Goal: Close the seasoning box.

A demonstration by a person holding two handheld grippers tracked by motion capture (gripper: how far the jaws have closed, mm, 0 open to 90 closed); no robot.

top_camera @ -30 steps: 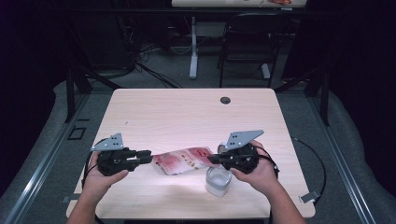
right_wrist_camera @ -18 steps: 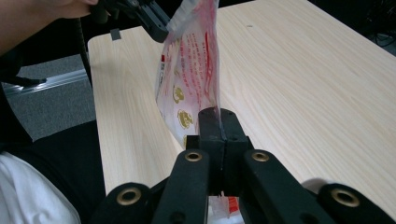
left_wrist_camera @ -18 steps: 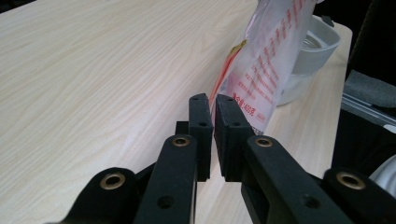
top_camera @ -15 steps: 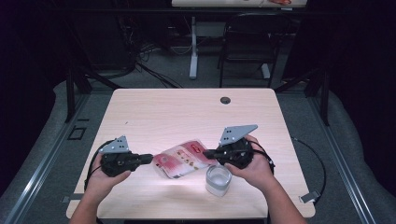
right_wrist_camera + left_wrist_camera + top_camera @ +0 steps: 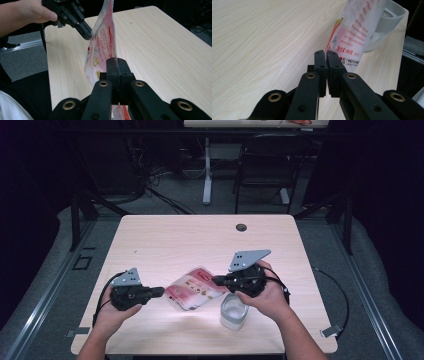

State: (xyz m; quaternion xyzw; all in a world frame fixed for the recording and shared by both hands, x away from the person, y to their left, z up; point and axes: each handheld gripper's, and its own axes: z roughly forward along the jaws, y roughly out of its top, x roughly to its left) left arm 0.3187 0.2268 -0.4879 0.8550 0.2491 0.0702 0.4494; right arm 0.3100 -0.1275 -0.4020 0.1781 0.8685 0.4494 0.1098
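Both hand-held grippers pinching the snack bag, cup waiting below.

I am holding the red-and-white bag (image 5: 194, 290) stretched between the two: the left hand-held gripper (image 5: 156, 292) has just been closing its jaws and is now clamped on the bag's edge; the right hand-held gripper (image 5: 220, 281) is clamped on the opposite edge. The bag is hanging between them, just above the table (image 5: 200, 240); the clear cup (image 5: 233, 312) is sitting just under the right hand-held gripper. I am judging the next step a tear or pour: keep both pinches firm, pull evenly, and hold the opening over the cup.
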